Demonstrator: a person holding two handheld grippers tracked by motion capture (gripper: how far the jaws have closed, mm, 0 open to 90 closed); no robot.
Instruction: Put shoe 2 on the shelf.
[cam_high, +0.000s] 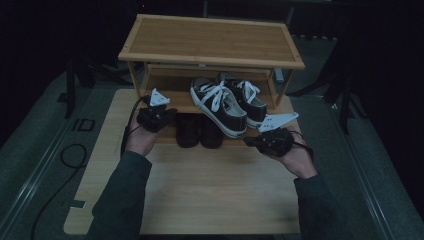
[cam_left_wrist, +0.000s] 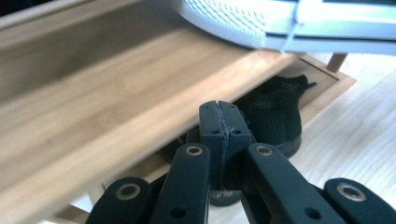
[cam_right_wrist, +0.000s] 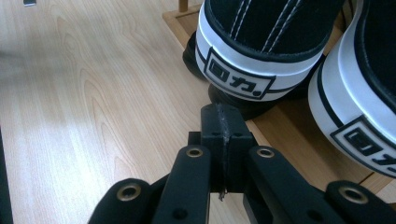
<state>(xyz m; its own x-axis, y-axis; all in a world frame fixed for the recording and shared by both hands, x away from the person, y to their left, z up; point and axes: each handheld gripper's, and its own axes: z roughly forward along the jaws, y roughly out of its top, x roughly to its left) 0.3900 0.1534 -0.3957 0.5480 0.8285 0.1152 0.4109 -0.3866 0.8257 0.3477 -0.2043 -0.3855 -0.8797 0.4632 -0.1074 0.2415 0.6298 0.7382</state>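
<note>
Sneakers (cam_high: 227, 102) on rack (cam_high: 210, 40); heel logo (cam_right_wrist: 238, 77) faces right claw (cam_right_wrist: 223, 122)

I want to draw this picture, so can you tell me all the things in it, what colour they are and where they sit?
Shoe rack: one, light wood, at the table's far end.
Sneakers: two, black with white soles and laces, on the rack's middle shelf, heels toward the person.
Dark shoes: two, black, under that shelf at table level.
Table: one, light wood.
Cable: black, on the grey floor at left.
Left gripper: black, jaws shut, empty, by the rack's left side.
Right gripper: black, jaws shut, empty, near the sneaker heels.
Sleeves: two, dark grey.
</note>
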